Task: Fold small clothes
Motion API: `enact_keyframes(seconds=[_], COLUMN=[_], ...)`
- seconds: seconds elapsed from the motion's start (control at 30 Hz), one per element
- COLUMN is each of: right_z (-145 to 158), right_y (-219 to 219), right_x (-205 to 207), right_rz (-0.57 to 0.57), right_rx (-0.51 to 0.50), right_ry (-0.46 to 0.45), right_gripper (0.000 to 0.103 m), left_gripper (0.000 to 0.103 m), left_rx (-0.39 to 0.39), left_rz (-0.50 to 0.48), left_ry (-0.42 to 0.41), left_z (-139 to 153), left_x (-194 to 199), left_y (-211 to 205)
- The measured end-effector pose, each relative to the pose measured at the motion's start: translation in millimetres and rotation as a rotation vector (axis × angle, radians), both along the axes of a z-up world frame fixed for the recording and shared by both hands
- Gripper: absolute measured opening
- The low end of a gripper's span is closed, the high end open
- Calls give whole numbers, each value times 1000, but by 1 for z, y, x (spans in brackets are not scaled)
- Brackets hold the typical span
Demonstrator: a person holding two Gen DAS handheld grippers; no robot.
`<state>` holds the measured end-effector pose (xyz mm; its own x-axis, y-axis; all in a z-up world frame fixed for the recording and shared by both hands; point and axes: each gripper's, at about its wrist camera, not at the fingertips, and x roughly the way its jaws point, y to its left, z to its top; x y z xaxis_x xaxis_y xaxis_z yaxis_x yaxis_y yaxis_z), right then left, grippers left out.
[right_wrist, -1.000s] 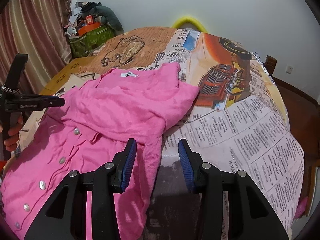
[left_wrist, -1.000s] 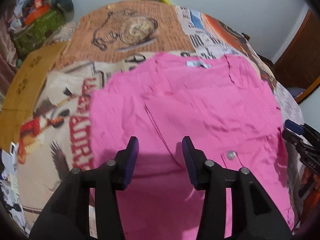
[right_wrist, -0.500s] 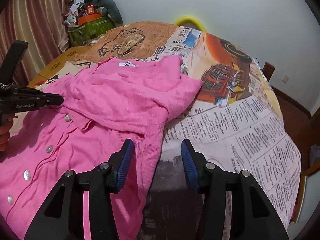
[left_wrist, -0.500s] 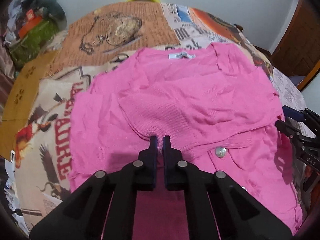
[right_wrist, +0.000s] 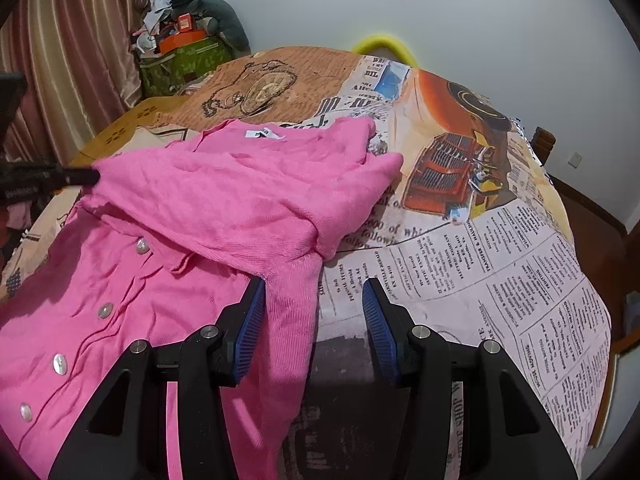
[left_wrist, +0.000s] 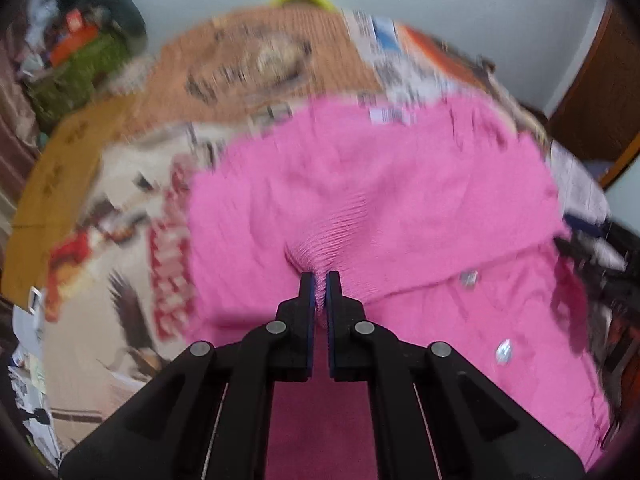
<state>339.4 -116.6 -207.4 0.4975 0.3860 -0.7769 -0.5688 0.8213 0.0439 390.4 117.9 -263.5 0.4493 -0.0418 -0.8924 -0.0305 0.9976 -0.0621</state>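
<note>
covering the whole table, the printed tablecloth (right_wrist: 460, 216) is showing newspaper text, an orange car picture and a brown pocket-watch drawing. all places here are told from the pink cardigan (right_wrist: 224, 216), which is lying spread on this cloth, on the left half of it in the right wrist view, with its neck label (right_wrist: 262, 134) at the far edge.

behind the cardigan, past the far edge of the table, a yellow curved thing (right_wrist: 382, 44) is standing against the white wall, and far to the left of the cardigan a pile of bags and clutter (right_wrist: 188, 46) is sitting beside striped curtains (right_wrist: 68, 52).

one sleeve is lying folded across the cardigan's chest. the left gripper (left_wrist: 319, 286) is pinching the ribbed cuff (left_wrist: 332, 236) of this sleeve, its fingers pressed together on the knit, and the fabric is gathering into pleats at that point. this view is blurred.

the right gripper (right_wrist: 314, 308) is hovering over the cardigan's near right edge with its jaws spread wide; the other sleeve (right_wrist: 288, 320) is lying partly between its blue pads (right_wrist: 252, 328), not squeezed.

a row of pearly buttons (right_wrist: 105, 310) is running down the cardigan's front, on its near left part.
</note>
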Motion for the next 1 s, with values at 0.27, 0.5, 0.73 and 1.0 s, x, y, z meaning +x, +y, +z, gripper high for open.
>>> enact_keyframes(seconds=[0.27,0.5,0.73,1.0], right_z=[13,33,26,8], right_y=[-10,-11,14,34], right_x=[3,36,109,127], right_rz=[8,-16,-47,-47], right_rx=[62,103,112,33], right_ry=[40,7,63,62], right_gripper=[46,46,45,38], left_gripper=[20,32,32,34], left_rx=[4,11,10,68], left_rz=[14,64,66,39], left_ry=[-55,-95,-54,-67], left_z=[15,22,-3,-19], left_x=[-3,16,40,39], left_y=[11,28,30,26])
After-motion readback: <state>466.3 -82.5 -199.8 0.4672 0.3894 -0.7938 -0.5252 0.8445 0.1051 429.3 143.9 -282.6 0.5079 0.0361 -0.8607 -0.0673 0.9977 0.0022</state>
